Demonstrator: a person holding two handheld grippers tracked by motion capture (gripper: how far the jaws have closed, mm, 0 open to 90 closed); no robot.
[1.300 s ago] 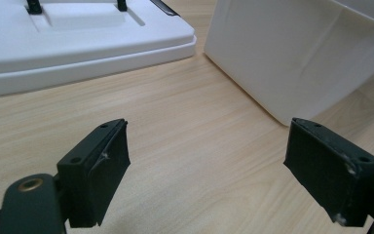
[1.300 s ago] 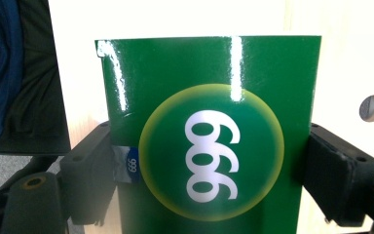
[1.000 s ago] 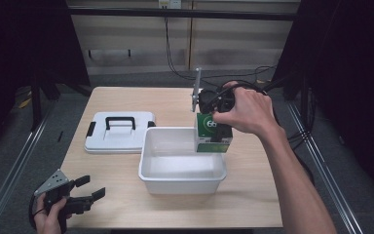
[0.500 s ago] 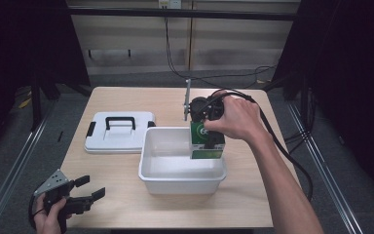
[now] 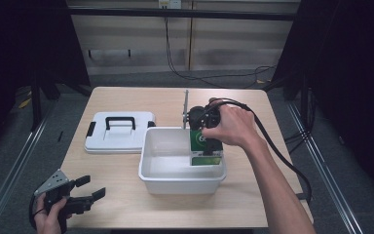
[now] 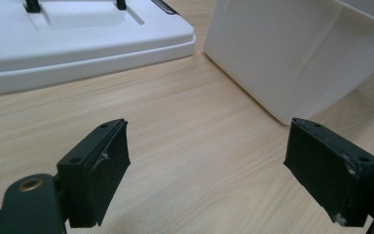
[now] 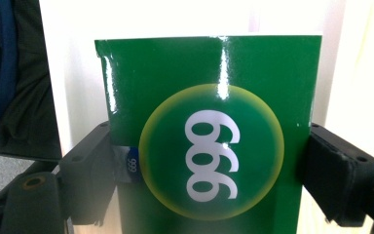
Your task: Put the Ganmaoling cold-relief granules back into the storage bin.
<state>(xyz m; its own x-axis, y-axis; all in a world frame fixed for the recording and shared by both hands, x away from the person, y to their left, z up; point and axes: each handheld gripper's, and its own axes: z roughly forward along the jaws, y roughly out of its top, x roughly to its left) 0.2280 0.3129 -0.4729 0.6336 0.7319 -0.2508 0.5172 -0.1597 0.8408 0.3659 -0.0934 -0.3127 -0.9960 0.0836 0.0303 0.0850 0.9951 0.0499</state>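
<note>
**Box lowered into the tub**

The right tongs (image 5: pixel 205 127) clamp the green box (image 7: pixel 209 136) by its sides, inside the tub's (image 5: pixel 165 183) right end. Released tilted, it may topple. Left tongs (image 6: pixel 207 168) gape empty, near the tub's left.

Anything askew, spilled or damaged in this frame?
Nothing stands out. The green box sits upright between the right gripper's jaws, lowered into the white plastic bin; the bin's white handled lid lies flat beside it. The left gripper is open.
</note>
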